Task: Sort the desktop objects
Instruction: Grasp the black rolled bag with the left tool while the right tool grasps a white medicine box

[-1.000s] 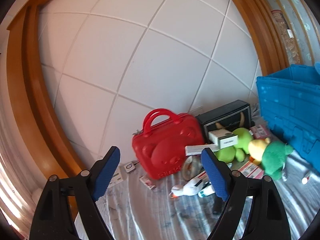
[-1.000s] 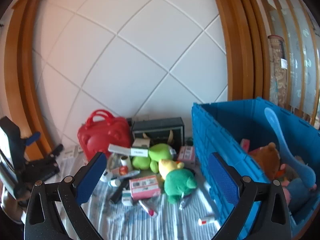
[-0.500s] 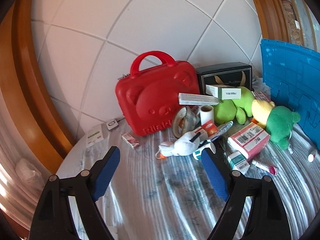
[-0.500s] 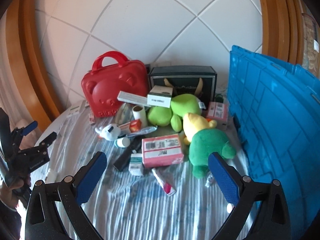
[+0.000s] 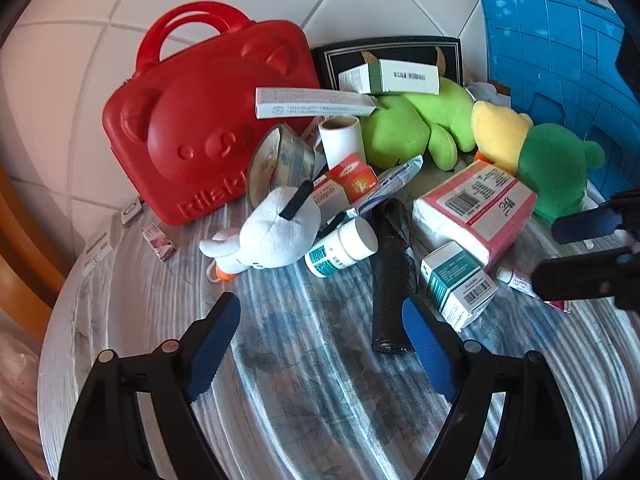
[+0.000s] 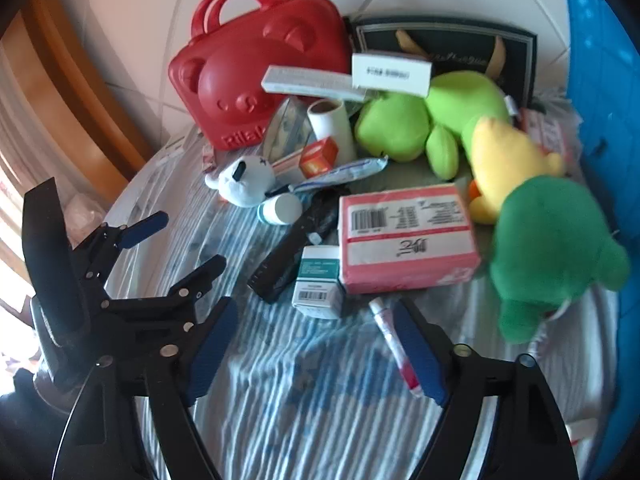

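A pile of objects lies on the striped cloth: a red bear case [image 5: 208,136], a white plush duck [image 5: 276,232], a white bottle [image 5: 344,246], a teal-and-white box [image 5: 456,280], a pink tissue pack [image 5: 476,208] and green plush toys [image 5: 556,168]. My left gripper [image 5: 320,320] hangs open over bare cloth just short of the duck and bottle, with a black roll [image 5: 390,280] by its right finger. My right gripper [image 6: 314,316] has its jaws closing with nothing pressed between them. The teal box [image 6: 320,284] lies just ahead and a pink tube [image 6: 394,340] runs along its right finger.
A blue crate [image 6: 600,100] stands at the right edge, close to the green plush [image 6: 552,248]. A black box [image 6: 444,52] and the tiled wall back the pile. The left gripper [image 6: 180,246] shows at the left of the right wrist view. Small packets [image 5: 160,238] lie left of the case.
Both grippers have come down and tilted toward the table, so the pile now looms close. The right gripper's jaws stand narrower than before. No object has been touched or moved.
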Available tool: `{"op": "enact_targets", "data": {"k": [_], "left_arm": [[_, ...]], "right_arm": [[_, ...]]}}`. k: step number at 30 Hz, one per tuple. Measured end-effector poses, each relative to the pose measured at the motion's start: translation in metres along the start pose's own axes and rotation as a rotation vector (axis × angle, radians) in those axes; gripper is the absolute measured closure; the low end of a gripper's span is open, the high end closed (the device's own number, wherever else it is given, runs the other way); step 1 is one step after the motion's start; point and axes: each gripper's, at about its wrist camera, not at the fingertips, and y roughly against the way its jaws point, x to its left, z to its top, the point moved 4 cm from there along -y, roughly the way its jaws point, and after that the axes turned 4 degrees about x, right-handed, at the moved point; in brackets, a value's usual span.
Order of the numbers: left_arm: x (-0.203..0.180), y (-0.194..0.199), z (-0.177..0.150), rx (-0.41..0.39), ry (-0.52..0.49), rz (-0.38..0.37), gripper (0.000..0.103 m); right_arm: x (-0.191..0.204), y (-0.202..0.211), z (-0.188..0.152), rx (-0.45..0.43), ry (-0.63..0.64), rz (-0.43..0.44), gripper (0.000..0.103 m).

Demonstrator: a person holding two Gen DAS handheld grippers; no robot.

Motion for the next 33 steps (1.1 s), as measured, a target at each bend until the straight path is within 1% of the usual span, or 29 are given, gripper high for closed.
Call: {"op": "enact_targets", "data": {"k": [2, 4, 5, 8, 10, 13, 15, 18, 19, 20, 22, 23, 24, 25, 27, 29, 30, 31, 33], "left_arm": [[0.000, -0.008, -0.003, 0.011, -0.017, -0.006, 0.020], [0.001, -0.016, -0.006, 0.022, -0.026, -0.016, 0.020], [0.002, -0.020, -0.007, 0.029, -0.024, -0.023, 0.020], [0.007, -0.029, -0.010, 0.053, -0.002, -0.055, 0.020], [0.007, -0.033, -0.011, 0.061, 0.001, -0.078, 0.020], [0.000, -0.038, -0.008, 0.066, -0.009, -0.112, 0.020], [-0.007, -0.044, -0.004, 0.068, -0.027, -0.125, 0.020], [-0.018, -0.056, 0.006, 0.074, -0.035, -0.153, 0.020], [-0.022, -0.062, 0.008, 0.080, -0.034, -0.159, 0.020], [-0.025, -0.069, 0.010, 0.090, -0.032, -0.162, 0.020], [-0.029, -0.081, 0.013, 0.118, -0.021, -0.169, 0.021], [-0.031, -0.087, 0.013, 0.134, -0.012, -0.178, 0.028], [-0.032, -0.092, 0.013, 0.155, -0.003, -0.189, 0.030], [-0.031, -0.094, 0.014, 0.152, 0.016, -0.202, 0.031], [-0.027, -0.097, 0.015, 0.160, 0.023, -0.195, 0.032], [-0.024, -0.097, 0.014, 0.162, 0.022, -0.203, 0.032], [-0.024, -0.097, 0.014, 0.162, 0.023, -0.209, 0.033], [-0.023, -0.097, 0.013, 0.161, 0.029, -0.219, 0.037], [-0.022, -0.097, 0.013, 0.157, 0.043, -0.243, 0.052]], "right_arm": [[-0.001, -0.027, 0.002, 0.046, -0.013, 0.000, 0.033], [-0.003, -0.047, 0.002, 0.084, -0.026, 0.001, 0.042], [-0.003, -0.056, 0.002, 0.101, -0.032, 0.012, 0.045], [-0.001, -0.075, 0.000, 0.139, -0.039, 0.004, 0.050], [-0.001, -0.085, 0.000, 0.144, -0.053, -0.008, 0.062], [-0.007, -0.090, 0.005, 0.116, -0.093, -0.008, 0.062], [-0.009, -0.089, 0.007, 0.106, -0.072, -0.029, 0.062], [-0.020, -0.080, 0.006, 0.114, -0.088, -0.023, 0.065], [-0.024, -0.075, 0.004, 0.110, -0.087, -0.036, 0.066], [-0.029, -0.071, 0.002, 0.111, -0.085, -0.051, 0.066], [-0.036, -0.065, -0.002, 0.120, -0.099, -0.047, 0.066], [-0.037, -0.065, -0.003, 0.122, -0.100, -0.048, 0.066], [-0.037, -0.066, -0.002, 0.131, -0.090, -0.053, 0.064], [-0.036, -0.068, -0.001, 0.136, -0.080, -0.065, 0.063], [-0.037, -0.071, 0.000, 0.126, -0.087, -0.073, 0.061], [-0.039, -0.077, 0.001, 0.125, -0.103, -0.066, 0.060], [-0.039, -0.080, 0.002, 0.129, -0.112, -0.059, 0.060], [-0.040, -0.084, 0.003, 0.133, -0.116, -0.057, 0.059], [-0.038, -0.084, 0.007, 0.112, -0.105, -0.061, 0.060]]}}
